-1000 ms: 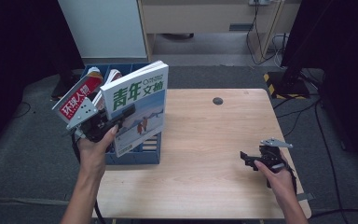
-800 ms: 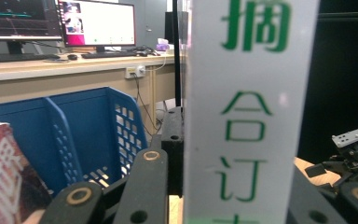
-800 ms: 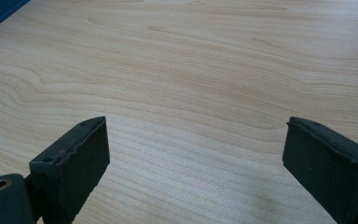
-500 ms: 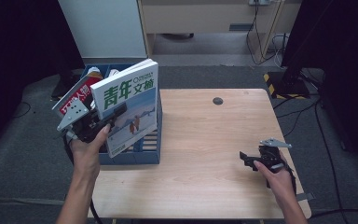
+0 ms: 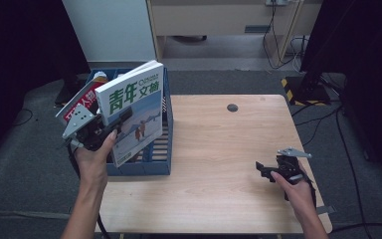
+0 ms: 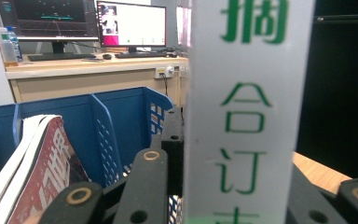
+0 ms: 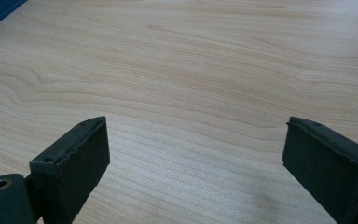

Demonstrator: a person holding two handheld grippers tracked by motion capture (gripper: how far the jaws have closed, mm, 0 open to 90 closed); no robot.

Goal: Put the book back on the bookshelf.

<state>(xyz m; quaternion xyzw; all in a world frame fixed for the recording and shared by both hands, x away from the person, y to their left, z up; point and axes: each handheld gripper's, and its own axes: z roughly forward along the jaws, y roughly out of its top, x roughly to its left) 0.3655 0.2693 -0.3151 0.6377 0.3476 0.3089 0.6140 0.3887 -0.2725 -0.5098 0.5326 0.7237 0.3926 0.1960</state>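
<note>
A thick magazine (image 5: 135,112) with green characters and a blue-white cover is held upright over the blue file rack (image 5: 161,149) at the table's left edge. My left gripper (image 5: 113,124) is shut on its spine side; in the left gripper view the white spine (image 6: 244,112) stands between the jaws. A red-covered magazine (image 5: 82,104) leans in the rack's left compartment, also visible as the red magazine (image 6: 37,172). My right gripper (image 5: 262,169) rests low over the wooden table (image 5: 219,149) at the front right, open and holding nothing (image 7: 196,154).
The blue rack has several dividers (image 6: 105,135). A small dark round hole (image 5: 232,107) lies in the table's far middle. Behind the table stand a white panel (image 5: 112,30) and a desk with monitors (image 6: 130,23). Cables lie on the grey floor.
My left gripper has carried the green-lettered magazine leftward and a little nearer, still tilted over the rack. The right gripper has stayed in place.
</note>
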